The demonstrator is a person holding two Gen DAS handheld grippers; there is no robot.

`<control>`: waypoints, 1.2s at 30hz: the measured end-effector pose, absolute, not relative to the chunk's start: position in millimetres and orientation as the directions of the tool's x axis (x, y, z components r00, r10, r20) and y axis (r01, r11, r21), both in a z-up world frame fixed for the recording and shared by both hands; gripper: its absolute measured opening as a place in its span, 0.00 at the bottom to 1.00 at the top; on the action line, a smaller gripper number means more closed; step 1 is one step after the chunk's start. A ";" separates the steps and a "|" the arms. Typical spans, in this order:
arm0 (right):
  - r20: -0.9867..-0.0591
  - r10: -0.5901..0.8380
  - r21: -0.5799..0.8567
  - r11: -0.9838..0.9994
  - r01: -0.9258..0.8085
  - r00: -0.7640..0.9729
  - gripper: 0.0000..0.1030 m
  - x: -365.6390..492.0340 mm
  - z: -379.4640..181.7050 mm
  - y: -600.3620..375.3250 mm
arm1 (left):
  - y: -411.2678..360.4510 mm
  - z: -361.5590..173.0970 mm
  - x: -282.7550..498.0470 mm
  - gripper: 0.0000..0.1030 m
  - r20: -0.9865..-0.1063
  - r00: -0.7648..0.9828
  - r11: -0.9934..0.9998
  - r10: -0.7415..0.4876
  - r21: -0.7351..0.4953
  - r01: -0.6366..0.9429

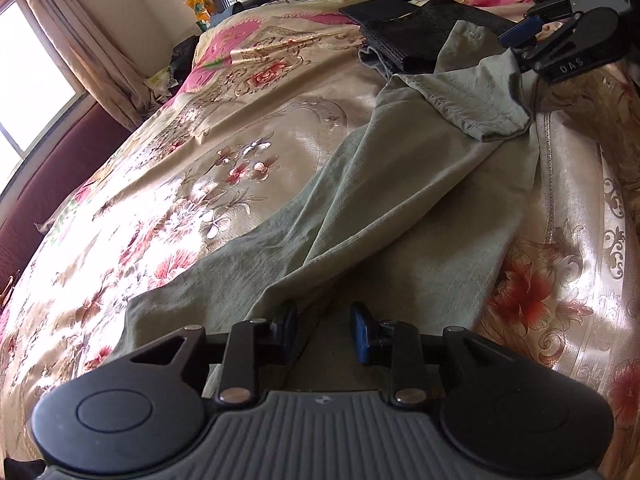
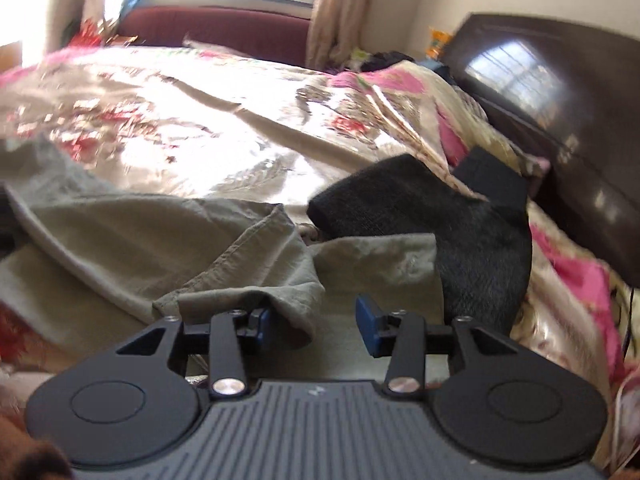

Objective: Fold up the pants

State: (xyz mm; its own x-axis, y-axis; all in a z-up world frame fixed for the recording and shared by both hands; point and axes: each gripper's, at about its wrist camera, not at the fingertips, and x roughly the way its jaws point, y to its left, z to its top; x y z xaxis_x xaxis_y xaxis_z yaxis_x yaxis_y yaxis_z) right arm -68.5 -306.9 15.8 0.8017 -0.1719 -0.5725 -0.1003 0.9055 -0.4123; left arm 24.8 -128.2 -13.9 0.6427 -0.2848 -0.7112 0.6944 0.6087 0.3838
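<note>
1. Pants [image 1: 400, 216] lie rumpled on the bed [image 1: 200, 160]; hem overlaps black folded cloth [image 2: 420, 216].
2. Left gripper [image 1: 323, 326] fingers released, as are the right gripper [image 2: 312, 326] fingers.
3. Risk: right grasp snags black cloth, or takes one layer only.

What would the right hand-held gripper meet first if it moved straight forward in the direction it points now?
Most likely the olive-green pants, whose folded edge lies just ahead of the open right hand-held gripper. The black folded garment lies beyond; depth is uncertain.

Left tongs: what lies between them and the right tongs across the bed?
In the left wrist view, only the green pants stretch from the left tongs to the right tongs.
</note>
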 end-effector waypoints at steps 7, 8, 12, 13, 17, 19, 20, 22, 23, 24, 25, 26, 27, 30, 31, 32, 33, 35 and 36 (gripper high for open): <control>-0.522 -0.113 -0.619 0.733 -0.284 0.845 0.44 -72.6 6.7 -266.1 | -126.5 -12.4 25.5 0.43 -0.713 0.638 0.615 -0.291 0.372 0.695; -0.526 -0.110 -0.662 0.675 -0.324 0.844 0.44 -72.1 3.0 -258.5 | -126.8 -12.7 25.3 0.43 -0.714 0.637 0.611 -0.290 0.374 0.698; -0.568 -0.095 -0.736 0.503 -0.453 0.817 0.43 -69.9 -9.3 -244.6 | -127.3 -12.7 24.3 0.43 -0.717 0.636 0.598 -0.285 0.386 0.702; -0.587 -0.097 -0.724 0.507 -0.467 0.804 0.42 -66.4 -8.5 -244.8 | -127.1 -12.3 24.0 0.44 -0.717 0.636 0.598 -0.286 0.385 0.703; -0.651 -0.122 -0.691 0.503 -0.519 0.749 0.12 -55.3 -12.1 -245.3 | -126.0 -11.6 23.3 0.44 -0.718 0.635 0.600 -0.287 0.382 0.703; -0.659 -0.141 -0.686 0.517 -0.513 0.739 0.00 -54.7 -11.7 -246.5 | -124.4 -10.8 22.8 0.44 -0.716 0.638 0.600 -0.285 0.386 0.701; -0.660 -0.142 -0.660 0.580 -0.478 0.738 0.00 -53.8 -4.7 -251.9 | -122.6 -9.5 22.5 0.44 -0.713 0.640 0.603 -0.285 0.386 0.698; -0.667 -0.137 -0.550 0.754 -0.359 0.733 0.00 -50.2 18.5 -271.0 | -117.3 -5.6 21.9 0.44 -0.708 0.644 0.612 -0.288 0.381 0.693; -0.661 -0.128 -0.451 0.856 -0.255 0.739 0.00 -49.0 35.1 -288.6 | -114.6 -2.5 21.2 0.44 -0.704 0.648 0.617 -0.292 0.379 0.690; -0.652 -0.116 -0.342 0.927 -0.154 0.749 0.00 -50.1 50.1 -308.0 | -111.5 1.5 19.7 0.44 -0.696 0.652 0.622 -0.299 0.376 0.687; -0.637 -0.110 -0.233 0.971 -0.054 0.763 0.00 -52.8 62.3 -327.9 | -109.4 5.0 18.3 0.44 -0.690 0.657 0.625 -0.305 0.375 0.685; -0.613 -0.114 -0.084 0.993 0.079 0.782 0.00 -58.3 76.6 -357.5 | -106.8 9.5 16.0 0.44 -0.680 0.663 0.628 -0.313 0.375 0.682; -0.599 -0.121 0.027 0.985 0.171 0.791 0.00 -62.1 83.6 -381.2 | -105.0 12.9 14.5 0.44 -0.672 0.668 0.631 -0.321 0.374 0.680; -0.603 -0.133 0.277 0.890 0.363 0.786 0.00 -66.9 80.6 -443.6 | -102.7 17.8 6.9 0.49 -0.647 0.683 0.623 -0.339 0.389 0.678; -0.630 -0.134 0.315 0.857 0.409 0.765 0.01 -65.8 73.2 -458.4 | -103.3 17.1 3.9 0.51 -0.645 0.685 0.613 -0.339 0.401 0.681; -0.654 -0.131 0.320 0.844 0.430 0.745 0.01 -64.6 65.4 -463.7 | -104.4 15.4 -1.2 0.53 -0.642 0.689 0.595 -0.335 0.423 0.683; -0.679 -0.125 0.313 0.841 0.440 0.723 0.01 -65.7 55.8 -464.8 | -105.6 13.1 -6.8 0.53 -0.640 0.693 0.576 -0.330 0.445 0.686; -0.698 -0.106 0.326 0.834 0.446 0.708 0.01 -70.7 43.2 -462.2 | -106.6 8.5 -18.6 0.53 -0.653 0.681 0.527 -0.331 0.470 0.708; -0.702 -0.091 0.350 0.820 0.453 0.707 0.01 -74.0 37.7 -462.3 | -106.8 6.9 -25.2 0.53 -0.664 0.667 0.501 -0.338 0.473 0.725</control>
